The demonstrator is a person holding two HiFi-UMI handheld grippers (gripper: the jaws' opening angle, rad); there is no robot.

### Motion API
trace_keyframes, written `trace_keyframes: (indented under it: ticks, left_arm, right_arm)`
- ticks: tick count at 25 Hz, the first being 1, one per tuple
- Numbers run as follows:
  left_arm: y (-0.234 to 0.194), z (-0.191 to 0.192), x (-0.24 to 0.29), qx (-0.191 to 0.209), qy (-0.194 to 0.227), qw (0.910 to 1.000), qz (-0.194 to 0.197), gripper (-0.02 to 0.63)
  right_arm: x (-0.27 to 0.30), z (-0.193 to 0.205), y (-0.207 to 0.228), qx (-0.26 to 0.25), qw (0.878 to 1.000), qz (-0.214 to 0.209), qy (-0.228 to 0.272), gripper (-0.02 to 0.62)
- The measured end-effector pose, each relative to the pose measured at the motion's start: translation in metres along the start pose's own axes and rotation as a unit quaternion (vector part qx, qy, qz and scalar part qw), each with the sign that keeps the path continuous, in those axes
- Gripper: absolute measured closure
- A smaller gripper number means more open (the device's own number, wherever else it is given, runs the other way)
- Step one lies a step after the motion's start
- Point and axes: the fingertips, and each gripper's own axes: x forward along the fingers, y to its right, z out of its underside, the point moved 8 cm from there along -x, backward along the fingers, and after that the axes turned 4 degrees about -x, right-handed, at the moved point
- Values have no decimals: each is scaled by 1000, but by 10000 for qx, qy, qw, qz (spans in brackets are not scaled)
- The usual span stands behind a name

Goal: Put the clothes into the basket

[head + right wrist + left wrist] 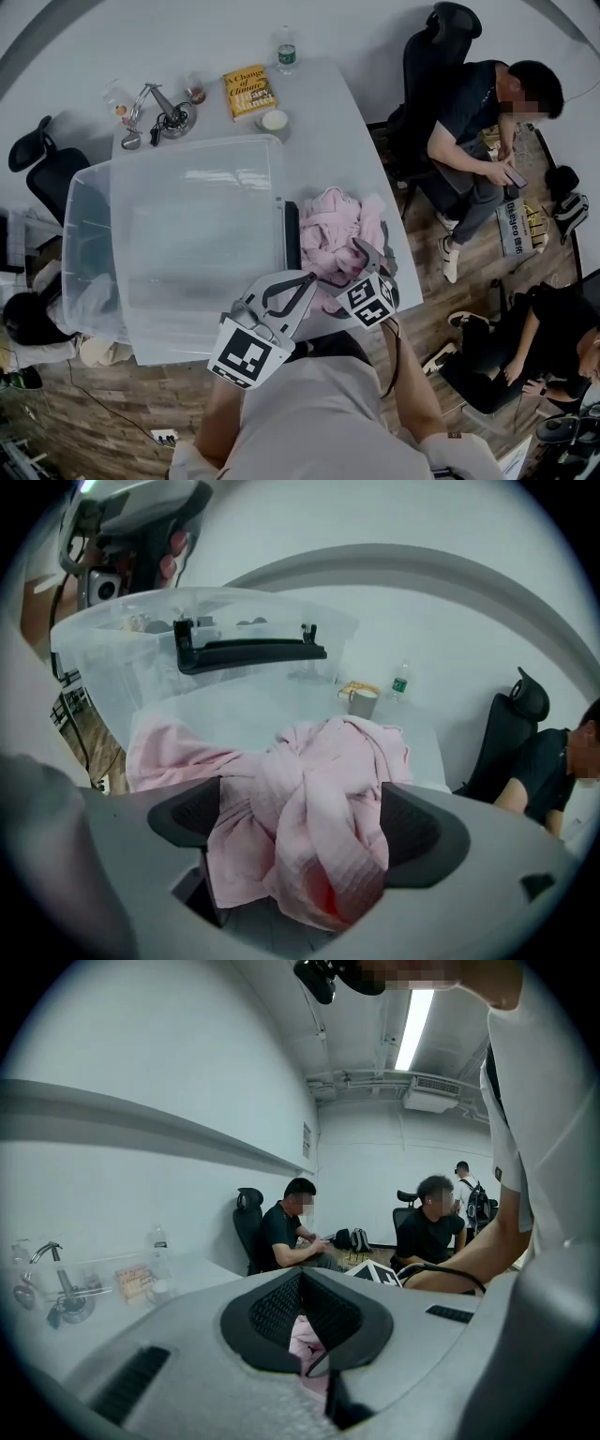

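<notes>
Lined up for the grab

The right gripper (305, 829) is spread fully, with the crumpled pink cloth (323, 761) bunched between its jaws on the white table (328, 122), not pinched yet. The left gripper (302, 1277) is closed and looks empty. I'd bite deep, then lift over the rim of the clear plastic basket (197, 141).

Soft pink cloth beside clear, hard plastic

The clothes (309, 799) are matt, crumpled, waffle-textured pink cloth. The basket (89, 216) is smooth, translucent, faintly glossy plastic with a black plastic handle (248, 652). The table (328, 122) looks white, smooth and matt, and the floor (469, 291) shows wood-grain planks. The right tool (300, 827) has a matt grey plastic shell with black, finely ribbed pads (417, 832).
</notes>
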Motion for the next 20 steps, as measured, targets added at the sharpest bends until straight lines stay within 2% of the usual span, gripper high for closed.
trace_keyframes:
  ticks: [4,8,12,20]
  left_arm:
    - [-1,1,6,121,-29,9999,80,600]
    - [-3,0,8,-39,-45,10000,60,600]
    - [-5,3,9,117,-47,9998,122,600]
    - [-3,4,8,63,-20,9999,94,600]
  right_arm:
    - [11,9,0,141,9999,-83,-48,86]
    - [20,15,1,285,9994,-211,-11,86]
    - [23,21,-3,428,9987,-294,-4,93]
    - [12,26,-5,509,9973,-429,-325,247]
